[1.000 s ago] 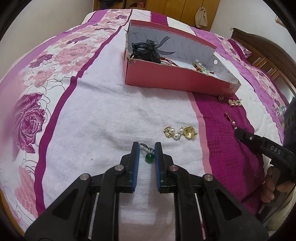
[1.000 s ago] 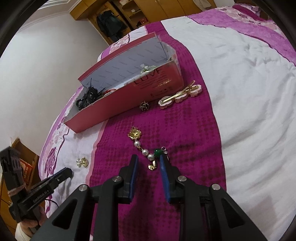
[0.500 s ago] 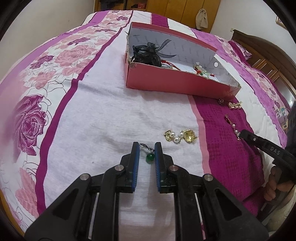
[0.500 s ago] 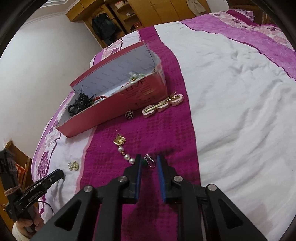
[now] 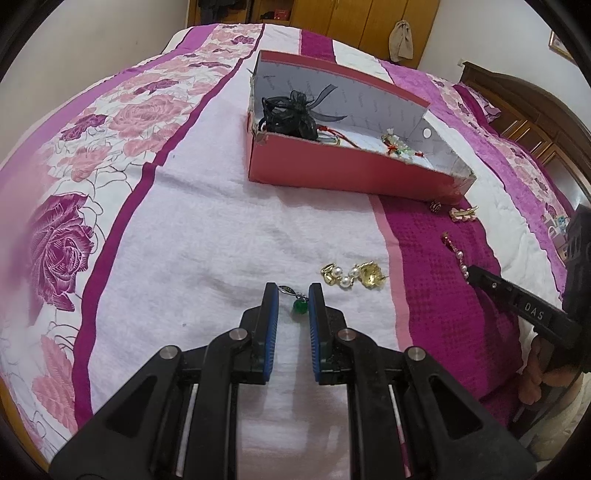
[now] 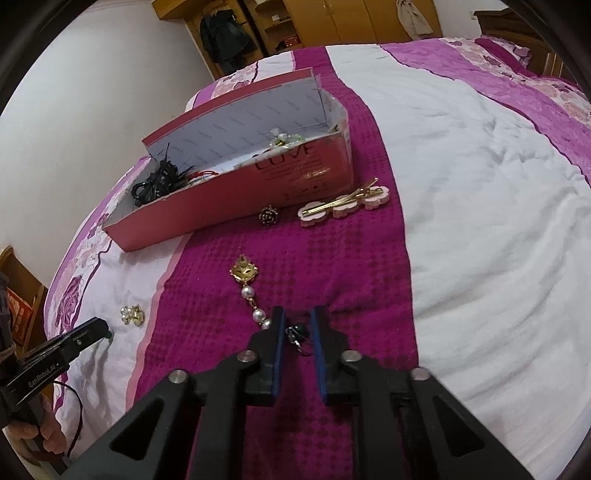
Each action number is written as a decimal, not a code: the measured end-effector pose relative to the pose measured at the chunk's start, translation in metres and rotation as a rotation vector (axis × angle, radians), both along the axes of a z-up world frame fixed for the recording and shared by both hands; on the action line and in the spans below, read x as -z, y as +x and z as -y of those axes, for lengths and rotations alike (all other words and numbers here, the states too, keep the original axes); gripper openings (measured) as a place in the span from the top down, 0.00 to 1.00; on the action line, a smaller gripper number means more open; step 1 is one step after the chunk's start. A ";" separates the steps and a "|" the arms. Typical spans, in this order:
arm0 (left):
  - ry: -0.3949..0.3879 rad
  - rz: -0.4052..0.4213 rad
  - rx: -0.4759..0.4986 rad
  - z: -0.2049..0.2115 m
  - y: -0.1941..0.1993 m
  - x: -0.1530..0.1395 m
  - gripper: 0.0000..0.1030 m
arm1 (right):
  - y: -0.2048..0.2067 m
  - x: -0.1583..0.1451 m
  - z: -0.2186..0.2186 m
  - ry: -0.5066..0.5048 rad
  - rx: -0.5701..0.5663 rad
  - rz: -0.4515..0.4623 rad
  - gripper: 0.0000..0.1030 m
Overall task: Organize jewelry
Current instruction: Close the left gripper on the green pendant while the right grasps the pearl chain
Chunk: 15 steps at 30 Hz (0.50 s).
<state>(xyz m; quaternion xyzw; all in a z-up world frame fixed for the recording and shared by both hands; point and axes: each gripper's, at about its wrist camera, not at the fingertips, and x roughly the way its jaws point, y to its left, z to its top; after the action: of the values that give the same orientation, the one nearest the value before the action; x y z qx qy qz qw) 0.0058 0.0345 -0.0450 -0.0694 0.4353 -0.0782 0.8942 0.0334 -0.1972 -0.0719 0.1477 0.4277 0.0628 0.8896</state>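
Note:
A red box (image 5: 351,177) with a black ribbon piece (image 5: 291,114) and beaded jewelry inside sits on the bed; it also shows in the right wrist view (image 6: 236,192). My left gripper (image 5: 293,299) is open around a green bead earring (image 5: 300,305) lying on the white cloth. A gold and pearl earring (image 5: 351,275) lies just right of it. My right gripper (image 6: 297,321) is open around a second green bead earring (image 6: 301,332) on the magenta cloth, beside a gold and pearl earring (image 6: 247,288).
A dark rose brooch (image 6: 269,215) and a pink flower hair clip (image 6: 343,202) lie in front of the box. Wooden wardrobes (image 5: 354,22) stand behind the bed, and a wooden headboard (image 5: 528,107) is at the right.
My right gripper has moved forward and down over its green bead earring, and its jaws have narrowed around it. My left gripper has stayed over its earring.

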 end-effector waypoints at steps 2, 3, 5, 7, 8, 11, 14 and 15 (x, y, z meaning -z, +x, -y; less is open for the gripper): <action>-0.005 0.008 0.001 0.000 -0.001 -0.003 0.93 | -0.002 -0.002 0.000 0.015 -0.012 0.006 0.89; -0.007 0.013 0.002 0.001 -0.002 -0.004 0.93 | -0.004 -0.003 -0.001 0.018 -0.017 0.010 0.89; -0.011 0.022 0.003 0.001 -0.003 -0.007 0.93 | -0.006 -0.005 -0.002 0.024 -0.023 0.019 0.89; -0.016 0.031 0.004 0.001 -0.005 -0.010 0.93 | -0.009 -0.008 -0.003 0.029 -0.027 0.027 0.89; -0.021 0.039 0.003 0.001 -0.005 -0.012 0.93 | -0.010 -0.009 -0.003 0.031 -0.028 0.032 0.89; -0.033 0.054 0.003 0.001 -0.007 -0.017 0.93 | -0.015 -0.017 -0.003 0.035 -0.032 0.058 0.89; -0.034 0.067 0.004 0.002 -0.009 -0.021 0.93 | -0.019 -0.025 -0.003 0.037 -0.032 0.085 0.89; -0.035 0.073 0.005 0.003 -0.010 -0.023 0.93 | -0.020 -0.028 -0.003 0.038 -0.032 0.092 0.89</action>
<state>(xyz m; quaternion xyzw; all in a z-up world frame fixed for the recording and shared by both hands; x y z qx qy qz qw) -0.0038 0.0318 -0.0221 -0.0809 0.4011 -0.0904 0.9080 0.0133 -0.1945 -0.0443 0.1549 0.3874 0.0917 0.9042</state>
